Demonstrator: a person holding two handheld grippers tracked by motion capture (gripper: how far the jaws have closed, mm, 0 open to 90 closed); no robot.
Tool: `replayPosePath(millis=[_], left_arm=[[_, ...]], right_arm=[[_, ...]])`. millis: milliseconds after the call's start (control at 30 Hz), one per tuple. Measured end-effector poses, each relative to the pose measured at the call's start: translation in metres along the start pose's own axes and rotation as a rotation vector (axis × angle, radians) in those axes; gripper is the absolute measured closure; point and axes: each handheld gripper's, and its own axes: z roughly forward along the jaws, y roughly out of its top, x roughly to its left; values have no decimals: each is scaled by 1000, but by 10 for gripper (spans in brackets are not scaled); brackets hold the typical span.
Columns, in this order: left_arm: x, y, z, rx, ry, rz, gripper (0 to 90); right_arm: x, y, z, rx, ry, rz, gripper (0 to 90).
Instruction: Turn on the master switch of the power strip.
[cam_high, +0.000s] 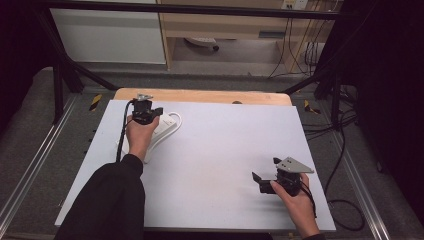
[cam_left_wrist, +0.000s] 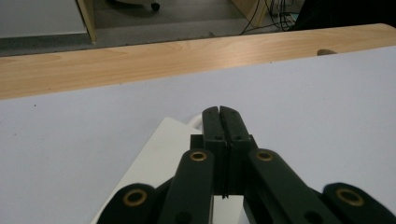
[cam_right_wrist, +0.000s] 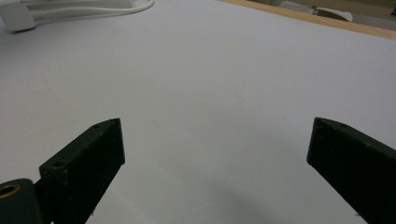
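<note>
At upper left, the left gripper (cam_high: 146, 113) hovers clenched, jaws together, over a white power strip (cam_high: 167, 125); lower right, the right gripper (cam_high: 265, 182) sits released, jaws wide.

A matt, smooth pale sheet (cam_high: 215, 165) covers the light, grained wooden tabletop (cam_left_wrist: 140, 60); the white power strip (cam_high: 162, 127) looks like smooth plastic.

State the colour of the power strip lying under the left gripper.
White power strip, clearest in the high view.

White power strip (cam_high: 162, 127) partly under hand (cam_high: 140, 135)
</note>
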Motion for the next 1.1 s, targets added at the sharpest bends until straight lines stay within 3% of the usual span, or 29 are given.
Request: replayPosePath(millis=[133, 233, 700, 900, 1100], left_arm=[[1, -2, 5, 23, -3, 4, 900], [0, -3, 8, 48, 1, 32, 900], [-4, -10, 26, 119, -20, 35, 900], [-10, -6, 31, 150, -23, 73, 900], [-15, -2, 35, 190, 6, 135, 900]], right_arm=[[0, 0, 1, 2, 2, -1, 44], [0, 0, 1, 4, 5, 1, 44], [0, 0, 1, 6, 15, -4, 43], [1, 0, 2, 10, 23, -4, 42], [2, 0, 2, 13, 25, -6, 41]])
